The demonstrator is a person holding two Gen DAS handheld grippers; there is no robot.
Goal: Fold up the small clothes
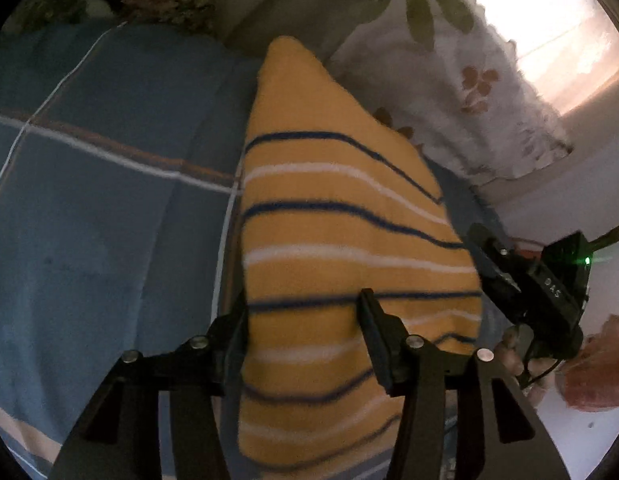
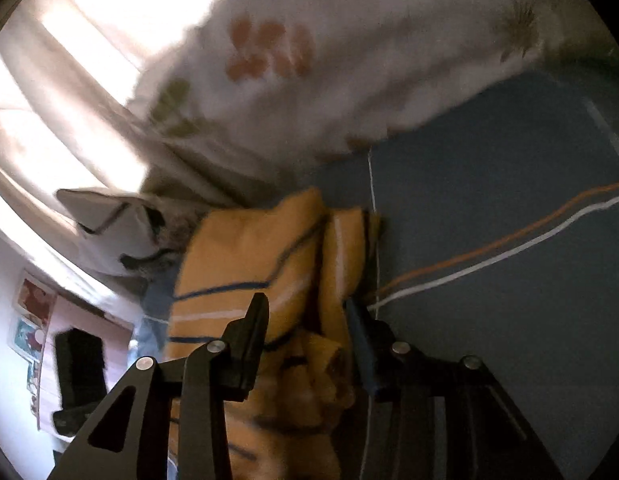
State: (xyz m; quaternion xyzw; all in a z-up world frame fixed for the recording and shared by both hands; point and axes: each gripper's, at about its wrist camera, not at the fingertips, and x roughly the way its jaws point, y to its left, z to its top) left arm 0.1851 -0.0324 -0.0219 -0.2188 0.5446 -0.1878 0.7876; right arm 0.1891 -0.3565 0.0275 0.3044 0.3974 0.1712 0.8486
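Yellow knit garment [image 1: 341, 216], small, with thin navy and white stripes running across it, lies on a blue checked bedsheet [image 1: 109, 208]. In the left wrist view it looks folded into a long narrow panel with a fairly straight left edge, tapering to a rounded point at the far end; the surface is flat, the texture fuzzy.

Left gripper [image 1: 305, 312]: jaws partly apart, garment between them. The left finger sits at the garment's left edge, the right finger on top of the striped fabric. Cannot tell if the pads press on it.

Right gripper [image 2: 309, 320]: jaws partly apart, bunched yellow fabric between the fingers. Here the garment [image 2: 245, 256] looks rumpled, with a folded layer ahead of the jaws and a loose crumpled roll near the right finger. Grip unclear, blurred.

The right gripper also shows in the left wrist view, at the garment's right edge [image 1: 525, 280], with a hand [image 1: 513, 354] beneath it.

Beyond the jaws, past the garment's far end: a white floral pillow [image 1: 461, 92] and a bright curtained window [image 2: 69, 60].
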